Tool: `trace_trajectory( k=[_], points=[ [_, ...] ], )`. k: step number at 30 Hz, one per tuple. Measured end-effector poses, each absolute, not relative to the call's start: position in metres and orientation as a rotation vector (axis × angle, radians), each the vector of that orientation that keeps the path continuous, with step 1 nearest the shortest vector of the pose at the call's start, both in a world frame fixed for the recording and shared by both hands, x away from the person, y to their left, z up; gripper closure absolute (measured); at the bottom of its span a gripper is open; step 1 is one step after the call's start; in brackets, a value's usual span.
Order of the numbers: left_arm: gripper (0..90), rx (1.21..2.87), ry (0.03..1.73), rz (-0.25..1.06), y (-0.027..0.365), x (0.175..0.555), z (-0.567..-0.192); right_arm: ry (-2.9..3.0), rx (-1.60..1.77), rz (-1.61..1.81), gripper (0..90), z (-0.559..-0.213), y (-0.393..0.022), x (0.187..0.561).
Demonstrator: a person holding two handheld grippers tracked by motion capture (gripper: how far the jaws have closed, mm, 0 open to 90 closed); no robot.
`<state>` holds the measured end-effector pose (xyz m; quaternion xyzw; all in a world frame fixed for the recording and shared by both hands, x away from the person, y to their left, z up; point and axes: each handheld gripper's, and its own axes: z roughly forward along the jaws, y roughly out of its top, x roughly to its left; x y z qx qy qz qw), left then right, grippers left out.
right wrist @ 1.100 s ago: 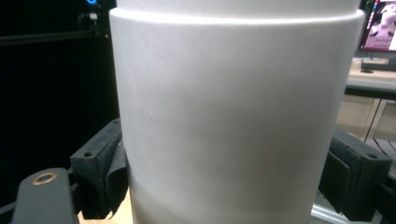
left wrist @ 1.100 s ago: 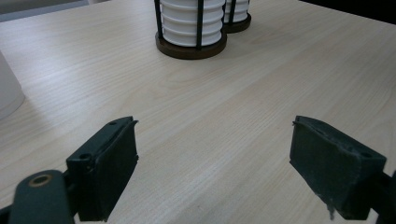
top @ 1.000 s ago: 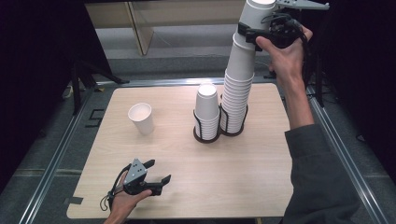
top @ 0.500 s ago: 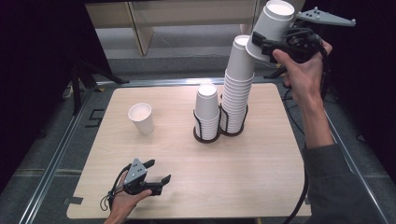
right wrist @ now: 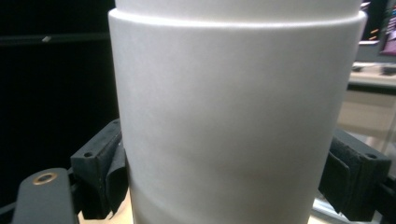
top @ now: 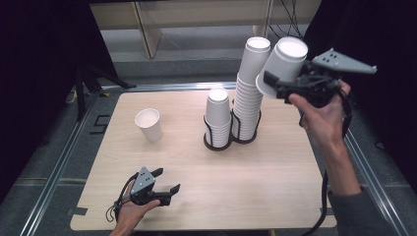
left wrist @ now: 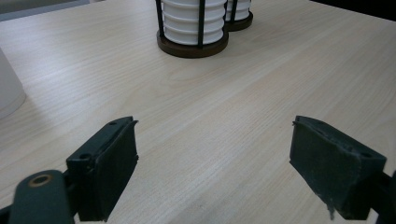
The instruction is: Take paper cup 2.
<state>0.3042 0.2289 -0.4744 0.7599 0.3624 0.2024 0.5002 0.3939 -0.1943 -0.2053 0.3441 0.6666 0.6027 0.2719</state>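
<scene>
My right gripper [top: 274, 85] is shut on a white paper cup [top: 283, 65], held tilted in the air just right of the top of the tall cup stack [top: 251, 93]. In the right gripper view the cup [right wrist: 233, 102] sits between both pads, which press on its sides. A shorter cup stack [top: 218, 115] stands in a black wire holder [top: 218, 143] beside the tall one. My left gripper [top: 168, 180] rests near the table's front edge, open, with bare wood between its jaws [left wrist: 215, 172].
A single white cup [top: 149, 124] stands upright on the left part of the wooden table [top: 255, 191]; its side shows at the left edge of the left gripper view [left wrist: 7, 88]. Metal rails run along the table's sides. A wooden cabinet stands behind.
My right hand has carried the cup down and to the right, off the top of the tall stack, and tipped it. The left gripper has stayed where it was.
</scene>
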Motion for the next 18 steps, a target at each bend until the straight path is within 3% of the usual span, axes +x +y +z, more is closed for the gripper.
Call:
trace_trajectory(
  k=[8,18],
  points=[
    [14.5,1.845,0.879,0.493,0.231,0.305,-0.474,1.936,0.902,1.683,15.7,-0.265,-0.168,0.373],
    [14.5,1.847,0.882,0.501,0.232,0.306,-0.475,2.006,0.927,1.709,15.7,-0.309,-0.148,0.377]
  ],
)
